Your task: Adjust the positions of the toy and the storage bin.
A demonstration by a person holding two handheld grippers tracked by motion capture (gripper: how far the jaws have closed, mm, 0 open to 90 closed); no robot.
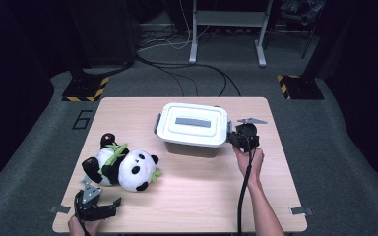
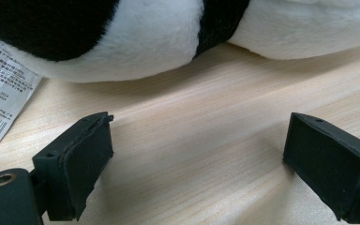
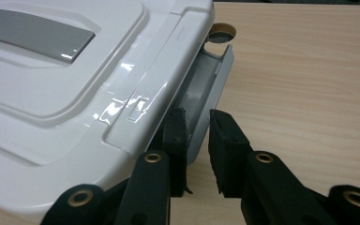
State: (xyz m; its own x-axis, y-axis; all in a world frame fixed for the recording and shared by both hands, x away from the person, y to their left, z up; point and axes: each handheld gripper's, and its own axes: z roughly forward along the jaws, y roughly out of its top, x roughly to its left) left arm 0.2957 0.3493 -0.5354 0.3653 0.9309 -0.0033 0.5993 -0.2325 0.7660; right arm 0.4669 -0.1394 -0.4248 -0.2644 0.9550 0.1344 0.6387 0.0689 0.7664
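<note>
A white lidded storage box (image 1: 192, 125) with a grey handle stands at the middle back of the wooden table (image 1: 202, 196). My right gripper (image 1: 232, 136) is at the box's right end. In the right gripper view its jaws (image 3: 198, 140) are closed on the grey side latch (image 3: 208, 84), which hangs out from under the lid (image 3: 75, 70). A panda plush (image 1: 123, 167) lies on its side at the left. My left gripper (image 1: 103, 199) rests near the table's front left corner, just in front of the panda (image 2: 145, 37), open with bare wood between its pads (image 2: 86, 164).
The panda's printed label (image 2: 4, 84) lies flat on the table beside my left jaw. Beyond the table's far edge are floor cables (image 1: 187, 69), a metal frame's legs (image 1: 226, 29) and two hazard-striped stand bases (image 1: 84, 89).
</note>
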